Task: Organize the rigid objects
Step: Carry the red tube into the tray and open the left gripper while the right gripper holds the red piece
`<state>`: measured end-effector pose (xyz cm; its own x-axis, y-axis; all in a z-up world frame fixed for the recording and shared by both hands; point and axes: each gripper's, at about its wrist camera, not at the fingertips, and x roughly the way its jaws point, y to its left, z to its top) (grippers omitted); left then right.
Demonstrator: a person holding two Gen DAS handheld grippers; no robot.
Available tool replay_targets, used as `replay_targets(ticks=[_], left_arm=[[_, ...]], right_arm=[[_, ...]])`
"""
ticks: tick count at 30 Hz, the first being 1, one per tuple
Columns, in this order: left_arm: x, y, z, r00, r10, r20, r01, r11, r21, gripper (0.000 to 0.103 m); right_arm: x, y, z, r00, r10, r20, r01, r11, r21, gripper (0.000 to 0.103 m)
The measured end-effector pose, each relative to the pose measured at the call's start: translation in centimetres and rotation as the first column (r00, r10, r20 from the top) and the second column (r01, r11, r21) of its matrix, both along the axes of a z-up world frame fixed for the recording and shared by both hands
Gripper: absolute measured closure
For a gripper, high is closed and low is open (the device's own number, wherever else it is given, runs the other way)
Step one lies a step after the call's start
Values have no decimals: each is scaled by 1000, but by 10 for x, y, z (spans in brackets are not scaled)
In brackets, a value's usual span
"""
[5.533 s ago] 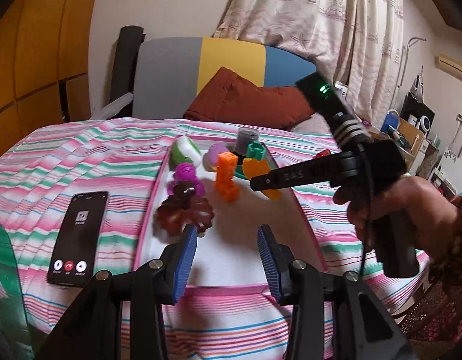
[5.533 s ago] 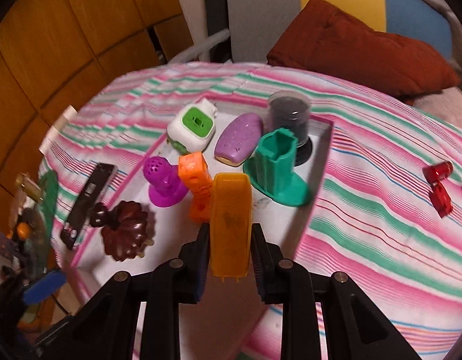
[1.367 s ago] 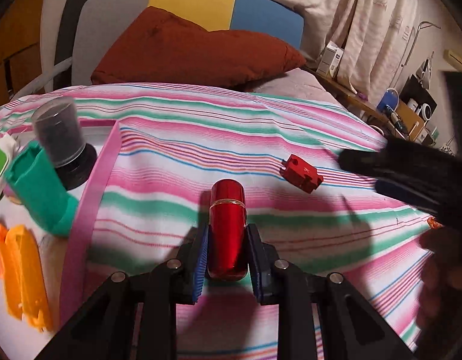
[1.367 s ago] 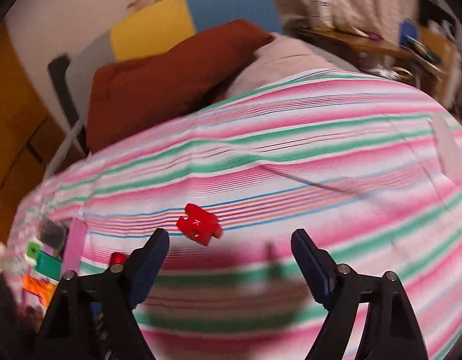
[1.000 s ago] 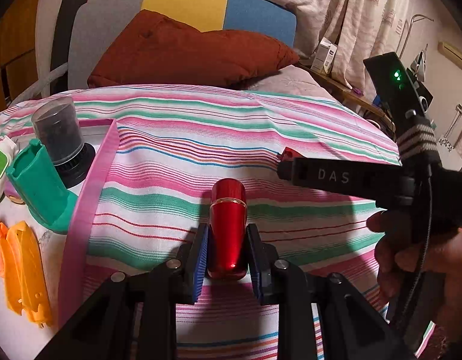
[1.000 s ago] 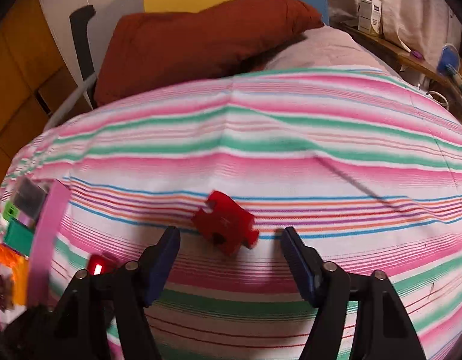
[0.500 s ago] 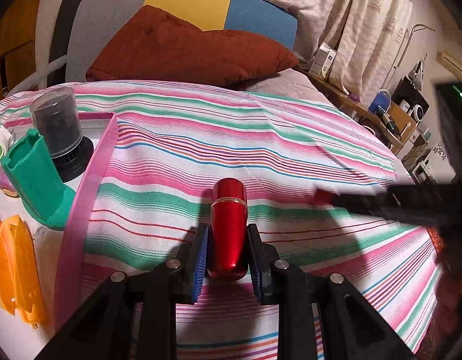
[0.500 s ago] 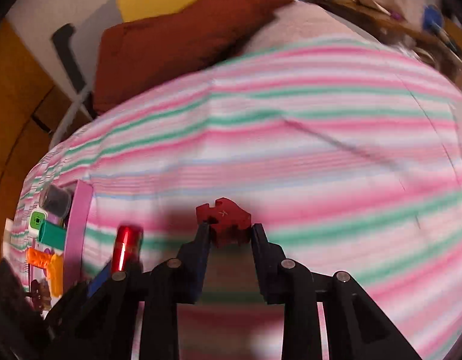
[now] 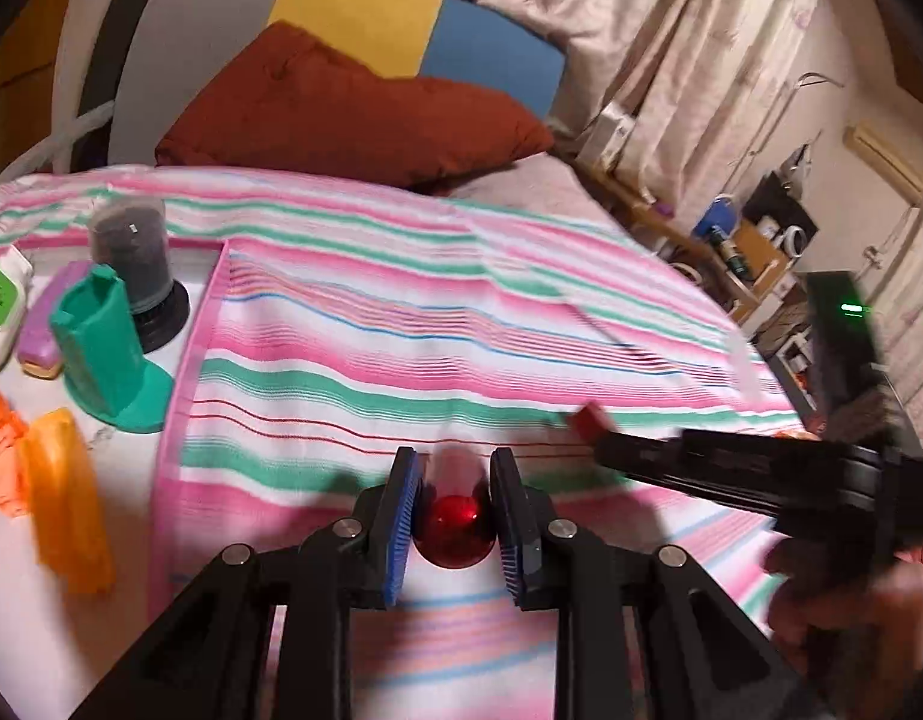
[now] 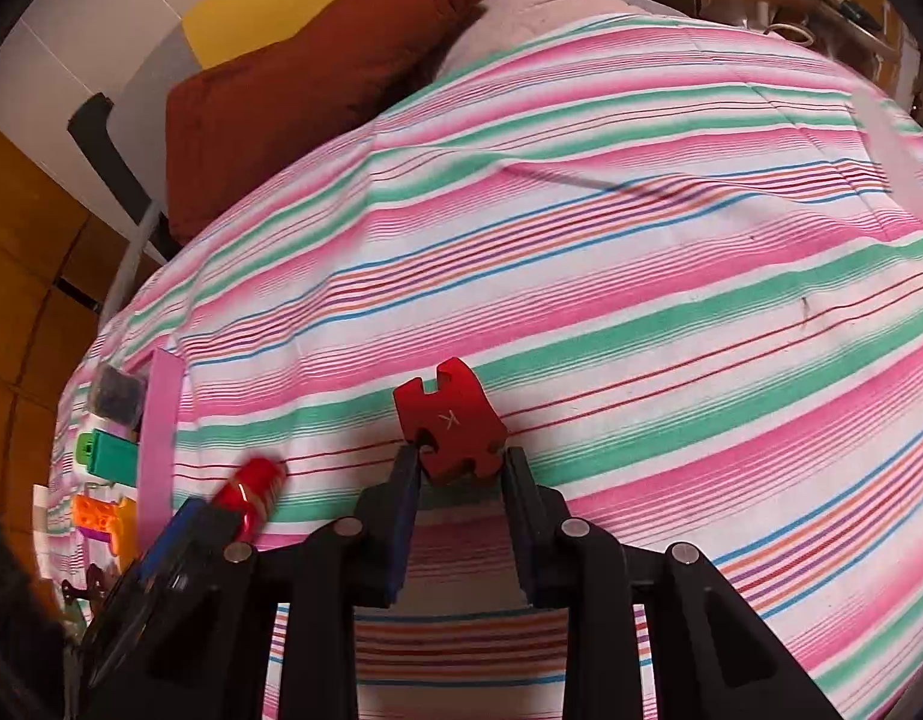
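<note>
While the left gripper (image 9: 455, 498) is clamping the red cylinder (image 9: 455, 525) above the striped surface (image 9: 401, 324), the right gripper (image 10: 458, 474) is squeezing the red block (image 10: 449, 420) at its three o'clock, away from the tray (image 9: 188, 360).

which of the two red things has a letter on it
The flat notched red block in the right tongs shows a scratched "K"; the glossy red cylinder has none visible.

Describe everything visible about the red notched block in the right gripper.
The red block is flat, matte and looks like rigid plastic, with square notches cut into its edges and a small pale mark on its top face. The right gripper is shut on its near end, one pad on each side. It juts forward over the striped cloth; whether it touches the cloth is unclear.
</note>
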<state>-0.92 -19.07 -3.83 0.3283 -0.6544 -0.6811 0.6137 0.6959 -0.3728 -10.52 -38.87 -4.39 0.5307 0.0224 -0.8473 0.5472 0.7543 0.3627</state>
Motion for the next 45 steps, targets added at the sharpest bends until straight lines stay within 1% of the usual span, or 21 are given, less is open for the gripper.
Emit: replay_targets(ticks=[3, 5, 12, 18, 21, 23, 25, 27, 32, 35, 41, 42, 43, 45], left_arm=[[-13, 12, 12, 1000, -27, 12, 27, 999, -26, 79], [-19, 23, 15, 1000, -28, 4, 28, 999, -36, 79], [-26, 64, 25, 999, 8, -41, -11, 997, -82, 79], [-20, 105, 50, 997, 70, -11, -71, 987, -146, 79], [-13, 125, 57, 993, 115, 20, -111, 983, -149, 79], [-8, 138, 58, 988, 145, 42, -139, 983, -122, 79], [-2, 145, 52, 988, 156, 24, -152, 983, -102, 79], [2, 157, 44, 982, 188, 8, -187, 979, -87, 79], [16, 166, 24, 971, 239, -23, -240, 971, -6, 79], [21, 170, 19, 963, 269, -17, -269, 962, 39, 79], [22, 173, 23, 960, 279, 26, -280, 958, 52, 79], [22, 174, 25, 960, 279, 35, -281, 958, 54, 78], [23, 174, 27, 959, 281, 39, -282, 958, 51, 75], [22, 178, 35, 959, 280, 53, -282, 959, 27, 73]], right_arm=[[3, 4, 0, 1000, 8, 3, -8, 1000, 6, 75], [3, 4, -1, 1000, 6, -4, -6, 1000, 4, 75], [5, 2, -3, 1000, 0, -11, 0, 1000, -3, 75], [9, 6, -4, 1000, 21, -17, -21, 1000, -16, 75], [9, 8, -4, 999, 26, -22, -27, 999, -26, 75], [9, 8, -4, 999, 29, -24, -29, 999, -26, 75], [9, 8, -4, 999, 30, -25, -31, 999, -32, 75], [8, 8, -3, 999, 33, -23, -34, 999, -36, 75], [10, 11, -4, 999, 38, -30, -40, 998, -42, 75], [10, 11, -4, 999, 40, -32, -42, 998, -46, 75], [11, 10, -5, 999, 37, -31, -38, 998, -43, 75], [11, 10, -5, 999, 38, -31, -39, 998, -42, 75], [11, 10, -5, 999, 39, -31, -40, 998, -43, 75], [11, 11, -5, 999, 42, -30, -44, 998, -44, 75]])
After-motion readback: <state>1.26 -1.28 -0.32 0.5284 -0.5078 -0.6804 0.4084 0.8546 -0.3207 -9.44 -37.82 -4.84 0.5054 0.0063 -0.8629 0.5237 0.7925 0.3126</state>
